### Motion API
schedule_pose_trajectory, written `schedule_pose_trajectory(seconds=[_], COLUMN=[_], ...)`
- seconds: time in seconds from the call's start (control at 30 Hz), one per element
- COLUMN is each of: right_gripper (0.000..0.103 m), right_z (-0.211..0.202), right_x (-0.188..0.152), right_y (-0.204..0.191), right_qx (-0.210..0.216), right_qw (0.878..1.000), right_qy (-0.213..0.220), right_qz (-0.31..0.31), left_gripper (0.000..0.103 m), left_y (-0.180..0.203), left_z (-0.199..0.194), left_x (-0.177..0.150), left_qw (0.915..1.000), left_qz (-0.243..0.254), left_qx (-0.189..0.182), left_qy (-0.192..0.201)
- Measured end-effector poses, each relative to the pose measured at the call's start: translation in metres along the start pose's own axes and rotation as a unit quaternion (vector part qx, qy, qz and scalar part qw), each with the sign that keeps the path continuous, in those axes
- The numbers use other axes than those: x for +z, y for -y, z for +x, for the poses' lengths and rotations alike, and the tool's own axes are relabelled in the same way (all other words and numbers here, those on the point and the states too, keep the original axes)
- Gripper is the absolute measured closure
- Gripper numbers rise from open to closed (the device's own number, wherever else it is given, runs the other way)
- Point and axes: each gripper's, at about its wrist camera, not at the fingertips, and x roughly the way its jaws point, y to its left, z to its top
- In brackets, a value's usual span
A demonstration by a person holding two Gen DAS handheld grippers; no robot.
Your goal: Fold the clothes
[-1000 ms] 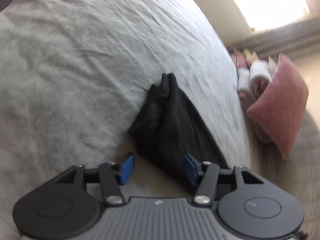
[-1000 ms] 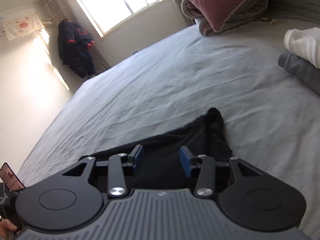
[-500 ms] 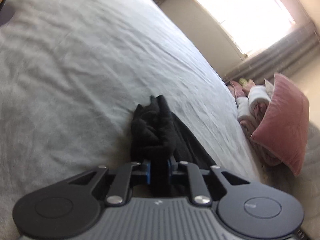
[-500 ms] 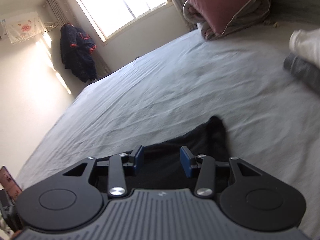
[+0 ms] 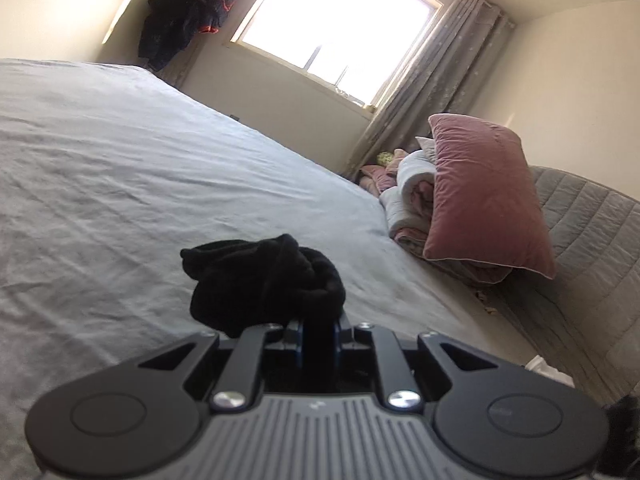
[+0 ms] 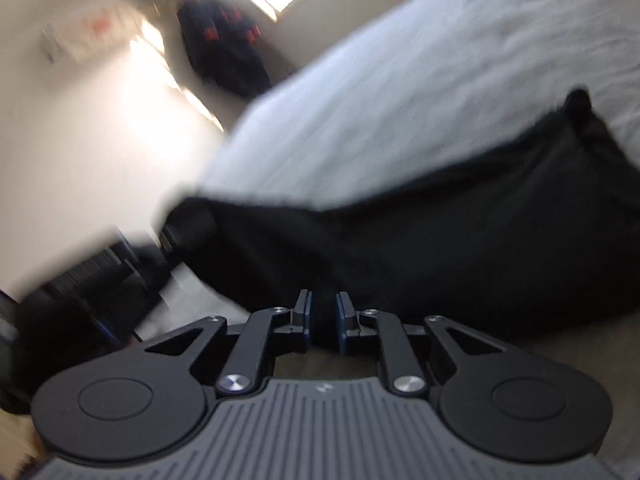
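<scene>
Black garment (image 5: 264, 280) is clamped in both my claws: left gripper (image 5: 318, 330) has its blue pads pinched tight on a bunched end, with the wad of cloth sitting just past the fingertips over the grey bedsheet (image 5: 120, 168). Right gripper (image 6: 322, 316) is nearly together with dark cloth pinched between its pads, and the rest of the garment (image 6: 440, 232) stretches across the sheet (image 6: 440, 60) toward the other claw at left; that view is motion-blurred. Pink pillow (image 5: 484, 196) leans on a pile of rolled bedding (image 5: 408, 200) at the far edge, well apart from the garment.
</scene>
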Motion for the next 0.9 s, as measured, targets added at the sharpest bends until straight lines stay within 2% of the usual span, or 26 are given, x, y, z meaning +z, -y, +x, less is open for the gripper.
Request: schedule_pose_trajectory(seconds=[0.03,0.13,0.23,0.37,0.43,0.57,0.73,0.83,0.9], right_gripper=[0.094,0.082,0.080,0.060,0.060,0.058,0.052,0.051,0.051], right_z=[0.006,-0.007,-0.035,-0.074,-0.093,-0.113,-0.124,-0.115,-0.103], right_x=[-0.002,0.007,0.018,0.033,0.041,0.043,0.045,0.045,0.045], right_y=[0.001,0.007,0.026,0.054,0.067,0.093,0.098,0.100,0.102], right_qx=[-0.009,0.004,0.004,0.002,0.000,0.014,0.025,0.026,0.025], right_qw=[1.000,0.999,0.995,0.983,0.974,0.956,0.954,0.951,0.949], right_qy=[-0.024,-0.024,0.014,0.070,0.097,0.119,0.121,0.111,0.103], right_qz=[0.007,0.046,0.099,0.171,0.206,0.268,0.274,0.287,0.298], left_gripper=[0.090,0.090,0.090,0.090,0.090,0.090,0.090,0.089,0.083], left_y=[0.007,0.026,0.042,0.060,0.068,0.081,0.094,0.097,0.092], left_z=[0.003,0.008,0.014,0.031,0.041,0.057,0.074,0.084,0.079], left_x=[0.000,-0.002,-0.002,-0.009,-0.017,-0.038,-0.065,-0.081,-0.078], left_qw=[1.0000,0.9994,0.9980,0.9944,0.9922,0.9866,0.9748,0.9592,0.9552], left_qz=[0.004,0.017,0.029,0.050,0.062,0.083,0.110,0.138,0.145], left_qx=[-0.008,-0.030,-0.055,-0.082,-0.090,-0.102,-0.119,-0.134,-0.147], left_qy=[-0.004,-0.010,-0.012,-0.043,-0.061,-0.096,-0.154,-0.207,-0.212])
